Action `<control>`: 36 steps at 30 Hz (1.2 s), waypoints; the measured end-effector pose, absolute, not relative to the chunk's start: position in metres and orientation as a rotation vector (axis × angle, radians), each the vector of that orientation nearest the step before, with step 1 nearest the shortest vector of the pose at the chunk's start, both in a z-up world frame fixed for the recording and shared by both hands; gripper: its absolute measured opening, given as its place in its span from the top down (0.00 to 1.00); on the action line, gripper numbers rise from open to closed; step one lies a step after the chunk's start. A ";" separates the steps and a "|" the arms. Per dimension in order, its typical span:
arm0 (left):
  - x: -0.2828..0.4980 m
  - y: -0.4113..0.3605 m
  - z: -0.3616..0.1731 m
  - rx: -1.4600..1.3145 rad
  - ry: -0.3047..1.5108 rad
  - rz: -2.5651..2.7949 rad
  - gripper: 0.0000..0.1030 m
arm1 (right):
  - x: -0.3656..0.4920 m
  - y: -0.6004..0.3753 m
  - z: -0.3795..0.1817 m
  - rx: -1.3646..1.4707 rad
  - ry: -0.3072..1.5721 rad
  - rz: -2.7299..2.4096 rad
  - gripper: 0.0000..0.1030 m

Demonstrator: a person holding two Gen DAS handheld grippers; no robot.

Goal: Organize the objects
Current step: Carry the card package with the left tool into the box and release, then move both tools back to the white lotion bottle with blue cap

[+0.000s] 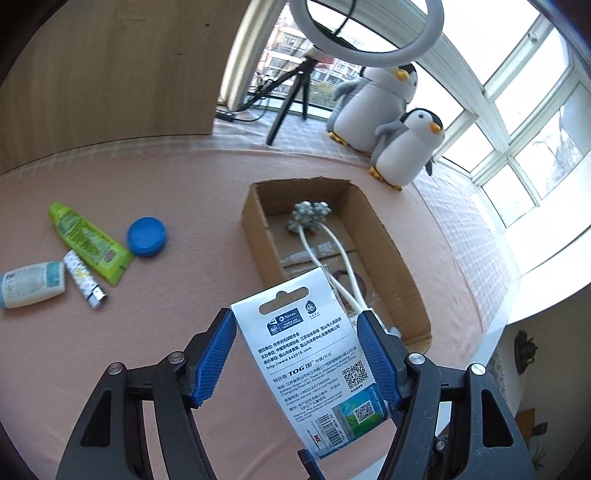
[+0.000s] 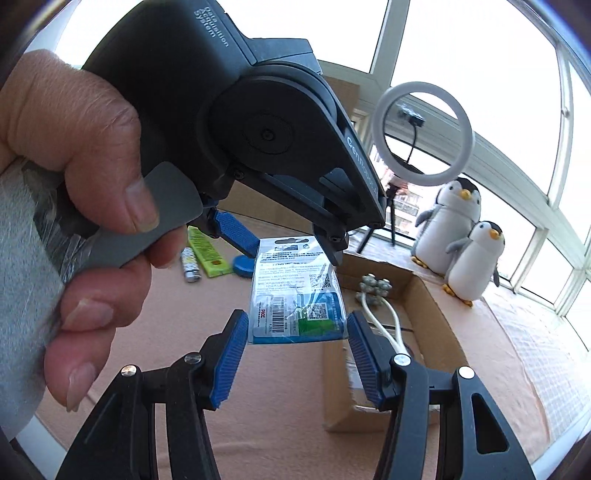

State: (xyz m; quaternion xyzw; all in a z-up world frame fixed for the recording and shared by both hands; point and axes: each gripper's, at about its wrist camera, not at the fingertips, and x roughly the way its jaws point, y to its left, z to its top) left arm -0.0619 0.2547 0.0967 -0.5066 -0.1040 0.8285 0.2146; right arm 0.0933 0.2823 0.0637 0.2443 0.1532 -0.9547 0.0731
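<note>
Left gripper (image 1: 297,356) clamps the packet (image 1: 314,354) above the box (image 1: 384,236) edge; right gripper (image 2: 297,354) open around it.

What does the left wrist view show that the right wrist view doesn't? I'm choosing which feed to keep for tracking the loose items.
Only the left wrist view shows the white bottle beside the lighter, and the whole blue cap.

Only the right wrist view shows the person's hand squeezing the left gripper's trigger, and the right gripper.

Both show the packaged card in the left gripper, the cardboard box holding the white-stemmed item, the green tube, the ring light and two toy penguins.
</note>
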 end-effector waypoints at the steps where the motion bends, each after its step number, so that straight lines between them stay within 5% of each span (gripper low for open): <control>1: -0.063 0.267 0.097 -1.398 -0.275 2.283 0.31 | 0.092 0.292 0.064 0.744 0.456 -2.889 0.50; 7: -0.069 0.321 0.100 -1.342 -0.219 2.245 0.30 | 0.088 0.334 0.067 0.780 0.452 -2.986 0.50; 12: -0.066 0.327 0.105 -1.237 -0.075 2.383 0.14 | 0.065 0.350 0.056 0.942 0.497 -3.014 0.47; 25: -0.054 0.153 0.069 -1.356 -0.280 2.579 0.12 | 0.065 0.309 0.070 0.859 0.475 -2.937 0.33; 36: -0.009 -0.006 0.055 -1.427 -0.516 2.802 0.12 | 0.033 0.223 0.043 0.937 0.404 -2.648 0.33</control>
